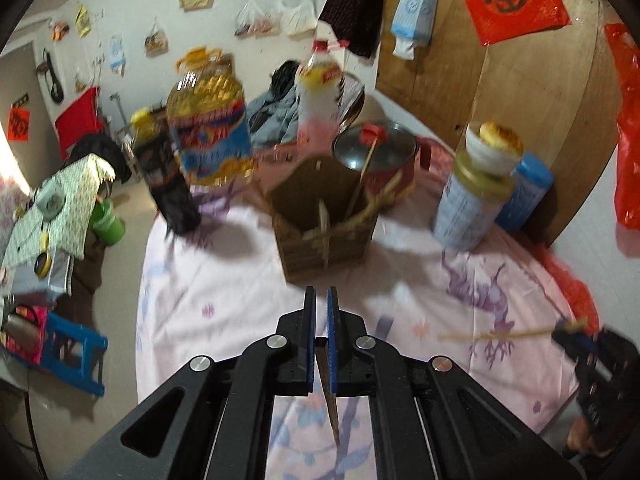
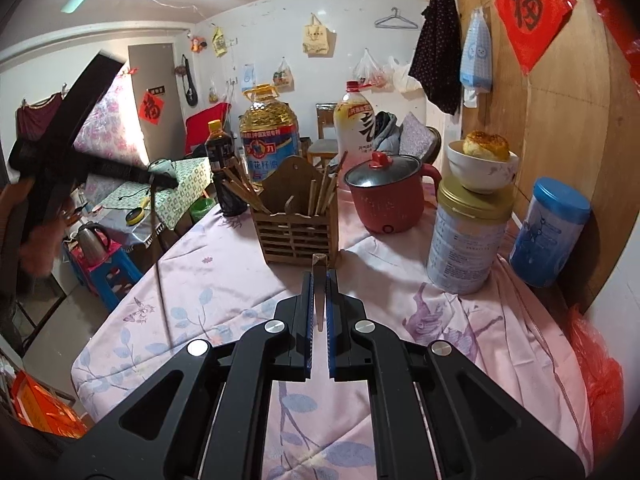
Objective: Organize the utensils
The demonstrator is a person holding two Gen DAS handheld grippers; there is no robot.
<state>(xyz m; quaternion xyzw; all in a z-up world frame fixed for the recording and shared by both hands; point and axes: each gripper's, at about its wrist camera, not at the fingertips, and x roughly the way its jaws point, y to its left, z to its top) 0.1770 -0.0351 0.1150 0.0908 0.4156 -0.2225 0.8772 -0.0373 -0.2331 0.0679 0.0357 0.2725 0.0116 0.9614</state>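
A wooden slatted utensil holder [image 2: 298,220] stands mid-table with several chopsticks [image 2: 242,190] in it; it also shows in the left wrist view [image 1: 324,220]. My left gripper [image 1: 321,300] is shut on a chopstick [image 1: 330,400] that hangs down behind the pads, raised above the table in front of the holder. In the right wrist view the left gripper [image 2: 168,181] is high at the left with its chopstick [image 2: 160,264] hanging. My right gripper [image 2: 319,280] is shut on a chopstick [image 2: 319,292] pointing toward the holder. In the left wrist view the right gripper [image 1: 576,330] holds its chopstick [image 1: 500,335] level.
On the pink floral cloth [image 2: 224,288] behind the holder stand a soy sauce bottle [image 2: 222,168], an oil jug [image 2: 268,136], a drink bottle [image 2: 356,124] and a red electric pot [image 2: 386,192]. A tin [image 2: 466,236] with a bowl [image 2: 482,166] on top and a blue can [image 2: 550,232] stand right.
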